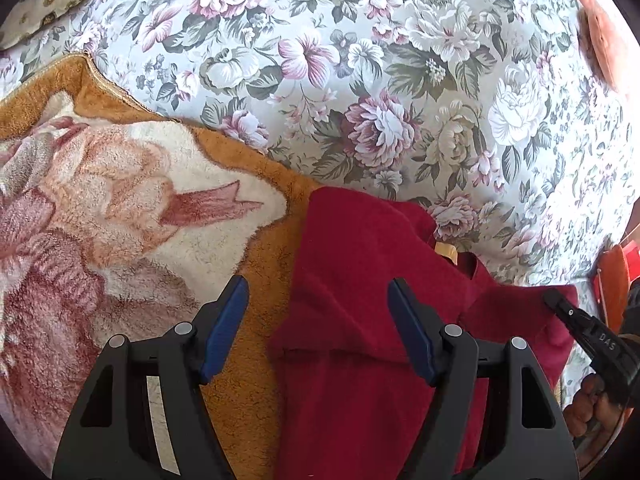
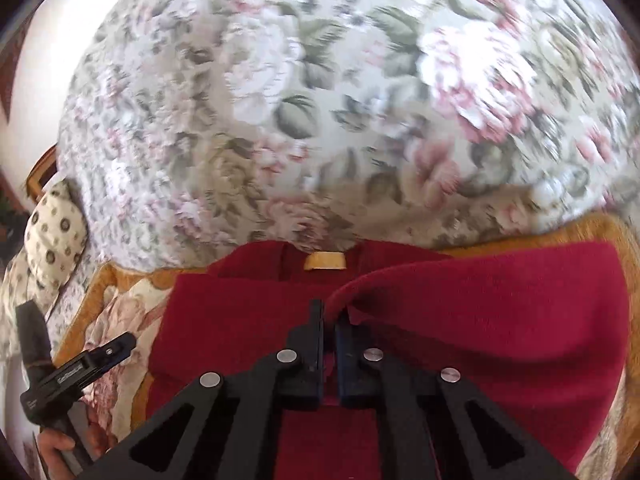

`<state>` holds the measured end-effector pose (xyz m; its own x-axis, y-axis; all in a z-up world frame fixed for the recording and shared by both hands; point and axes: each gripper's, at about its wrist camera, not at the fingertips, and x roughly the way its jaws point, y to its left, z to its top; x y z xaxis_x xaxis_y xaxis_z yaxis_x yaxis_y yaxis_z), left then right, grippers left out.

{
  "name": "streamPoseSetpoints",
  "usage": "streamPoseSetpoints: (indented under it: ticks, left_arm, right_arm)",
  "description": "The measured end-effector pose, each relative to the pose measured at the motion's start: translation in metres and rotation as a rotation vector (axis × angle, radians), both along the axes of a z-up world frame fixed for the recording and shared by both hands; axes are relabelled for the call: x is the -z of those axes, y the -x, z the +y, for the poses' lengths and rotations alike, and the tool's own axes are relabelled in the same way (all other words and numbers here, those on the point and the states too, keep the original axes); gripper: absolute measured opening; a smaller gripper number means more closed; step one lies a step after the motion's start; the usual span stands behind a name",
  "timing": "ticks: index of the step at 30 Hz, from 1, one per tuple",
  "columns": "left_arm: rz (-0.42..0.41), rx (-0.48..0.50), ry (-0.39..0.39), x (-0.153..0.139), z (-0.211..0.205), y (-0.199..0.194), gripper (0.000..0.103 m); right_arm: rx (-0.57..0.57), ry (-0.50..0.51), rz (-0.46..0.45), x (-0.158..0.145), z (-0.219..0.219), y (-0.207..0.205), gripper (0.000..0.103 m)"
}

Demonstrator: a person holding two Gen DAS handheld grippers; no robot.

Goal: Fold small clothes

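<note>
Left wrist view: the left tool (image 1: 318,300) hovers with its blue-padded fingers (image 1: 224,328) spread wide apart above a dark red garment (image 1: 360,264), which lies partly on a fluffy orange blanket (image 1: 264,352) and partly on a flowered bedsheet (image 1: 360,80). Right wrist view, blurred higher up: the right tool (image 2: 329,320) is pinched together on a raised fold of the garment, near its yellow neck label (image 2: 324,261).
</note>
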<state>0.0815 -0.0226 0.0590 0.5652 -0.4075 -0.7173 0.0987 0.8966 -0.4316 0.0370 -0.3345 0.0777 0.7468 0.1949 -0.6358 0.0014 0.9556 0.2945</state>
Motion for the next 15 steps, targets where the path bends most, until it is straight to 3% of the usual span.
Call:
streamPoseSetpoints:
  ticks: [2, 5, 8, 9, 10, 11, 15]
  left_arm:
    - [-0.018, -0.027, 0.027, -0.005, 0.01, 0.001, 0.072]
    - [-0.041, -0.067, 0.049, -0.009, 0.021, 0.001, 0.072]
    - [-0.034, -0.093, 0.069, -0.006, 0.029, -0.003, 0.072]
    - [-0.023, -0.095, 0.071, -0.004, 0.03, -0.005, 0.072]
    - [-0.012, -0.097, 0.072, -0.002, 0.03, -0.007, 0.072]
    - [-0.003, -0.096, 0.076, -0.001, 0.031, -0.007, 0.072]
    - [-0.021, -0.104, 0.081, -0.005, 0.037, -0.007, 0.072]
  right_arm:
    - [-0.1, -0.013, -0.01, -0.017, 0.025, -0.013, 0.004]
    - [-0.228, -0.12, -0.009, -0.029, 0.057, -0.04, 0.004]
    - [-0.368, -0.249, 0.13, -0.007, 0.09, -0.083, 0.005]
    - [-0.35, -0.236, 0.181, 0.007, 0.099, -0.097, 0.014]
    - [-0.314, -0.201, 0.209, 0.017, 0.105, -0.104, 0.035]
    - [-0.284, -0.173, 0.224, 0.024, 0.107, -0.107, 0.039]
    - [-0.276, -0.146, 0.158, 0.025, 0.099, -0.084, 0.039]
